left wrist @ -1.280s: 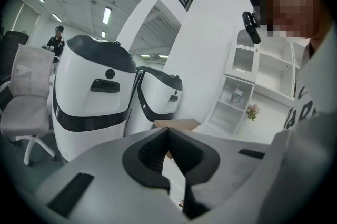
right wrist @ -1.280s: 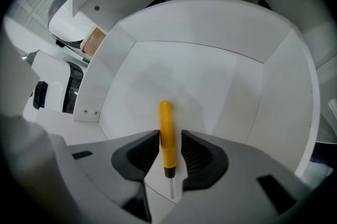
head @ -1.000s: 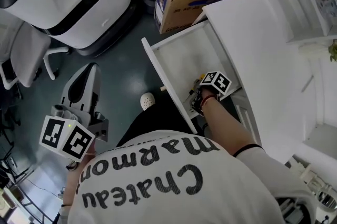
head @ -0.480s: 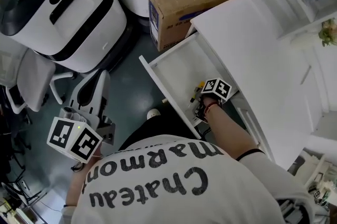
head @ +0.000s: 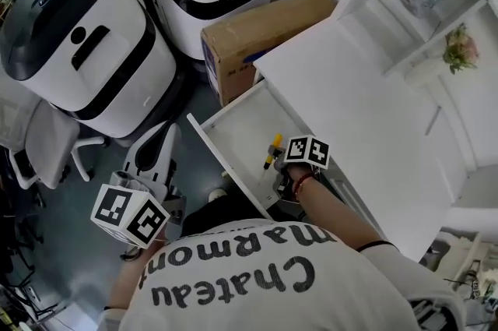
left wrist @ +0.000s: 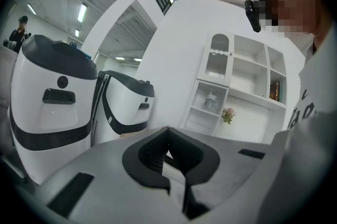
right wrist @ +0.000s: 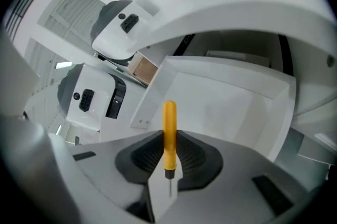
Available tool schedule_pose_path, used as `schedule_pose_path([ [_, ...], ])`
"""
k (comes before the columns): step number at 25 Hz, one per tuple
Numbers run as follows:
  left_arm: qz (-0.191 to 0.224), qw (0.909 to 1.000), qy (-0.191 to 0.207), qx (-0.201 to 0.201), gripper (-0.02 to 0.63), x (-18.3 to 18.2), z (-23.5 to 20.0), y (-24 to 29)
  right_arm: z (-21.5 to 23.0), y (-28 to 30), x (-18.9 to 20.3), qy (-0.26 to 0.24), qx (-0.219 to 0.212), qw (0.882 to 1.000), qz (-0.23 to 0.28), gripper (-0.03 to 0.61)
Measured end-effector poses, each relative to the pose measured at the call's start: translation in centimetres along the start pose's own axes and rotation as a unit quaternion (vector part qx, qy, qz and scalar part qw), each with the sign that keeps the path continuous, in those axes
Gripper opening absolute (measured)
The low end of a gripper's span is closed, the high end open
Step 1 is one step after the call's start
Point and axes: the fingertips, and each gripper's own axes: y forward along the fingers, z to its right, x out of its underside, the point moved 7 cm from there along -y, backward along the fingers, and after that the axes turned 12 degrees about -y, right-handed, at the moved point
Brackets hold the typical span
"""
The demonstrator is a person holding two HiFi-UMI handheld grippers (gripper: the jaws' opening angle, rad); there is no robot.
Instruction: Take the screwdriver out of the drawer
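Over the open drawer [head: 230,128], head view: right gripper [head: 280,169] reaches in from beside the white bench [head: 358,100]. It holds the screwdriver [head: 272,149], whose yellow handle juts past the fingers, above the drawer's floor. Left gripper [head: 159,146] hangs well apart at the person's other side, over the grey floor, near a white machine [head: 85,49] and a box [head: 257,37].

Left gripper view: fingers [left wrist: 142,157] pressed together with nothing between them. The gripper faces two white machines [left wrist: 47,107] and a shelf [left wrist: 237,86].

Right gripper view: black fingers [right wrist: 145,157] pinch the screwdriver [right wrist: 169,130] by the lower part of its handle. The handle is slim, smooth and yellow-orange with a rounded end that points away from the camera. A short black collar and a thin metal shaft point back towards it. Behind it lies the drawer [right wrist: 226,107], white and bare inside.
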Motion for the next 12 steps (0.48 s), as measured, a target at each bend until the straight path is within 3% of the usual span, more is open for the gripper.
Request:
schedule_pose_path([
  [7,0.028,0.9996,-0.009,0.001,0.023,0.7,3.6,0.7,-4.2,-5.0,-1.8,-0.024,-0.092,0.995,0.036,0.083],
  [12,0.044,0.999,-0.003,0.002,0.023,0.7,5.6,0.6,-7.8,-8.5,-3.9,-0.076,-0.147,0.983,0.077,0.083],
])
